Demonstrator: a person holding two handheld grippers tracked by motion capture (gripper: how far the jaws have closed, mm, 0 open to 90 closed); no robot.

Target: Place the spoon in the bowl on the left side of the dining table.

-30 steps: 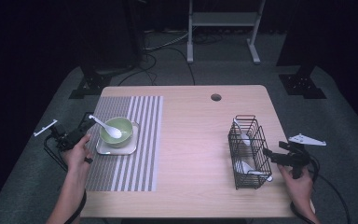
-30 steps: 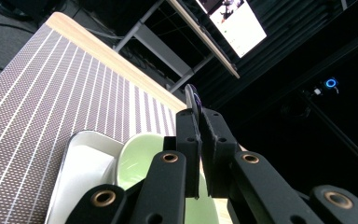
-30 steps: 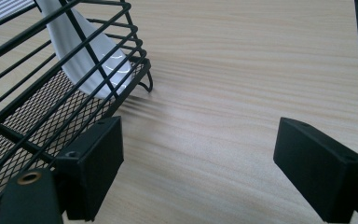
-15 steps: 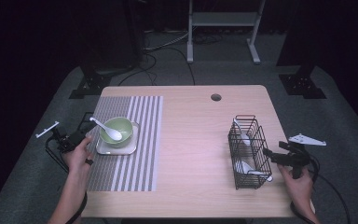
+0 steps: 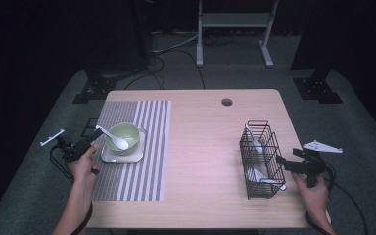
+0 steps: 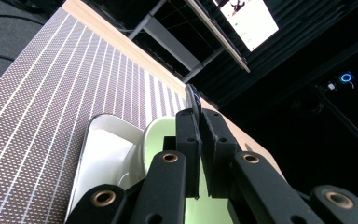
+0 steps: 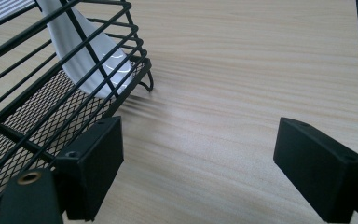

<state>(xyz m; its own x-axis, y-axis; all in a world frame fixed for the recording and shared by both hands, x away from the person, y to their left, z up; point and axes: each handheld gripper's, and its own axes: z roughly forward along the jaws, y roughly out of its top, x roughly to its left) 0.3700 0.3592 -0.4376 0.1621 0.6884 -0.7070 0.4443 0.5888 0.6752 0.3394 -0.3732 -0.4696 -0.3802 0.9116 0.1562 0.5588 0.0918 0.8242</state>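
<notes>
2 grippers at work: the left gripper (image 5: 94, 134) has its jaws clamped on the handle of the white spoon (image 5: 116, 140) resting in the green bowl (image 5: 127, 134). Right gripper (image 5: 285, 162), jaws wide apart, waits beside the wire basket (image 5: 260, 157). Next, probably, lift the spoon clear of the bowl.

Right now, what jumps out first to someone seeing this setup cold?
The green bowl on a white tray, on the striped mat at the table's left, with a white spoon whose handle the left tongs are clamped on. At the right, a black wire basket holds more white spoons, with the right tongs open beside it.
</notes>
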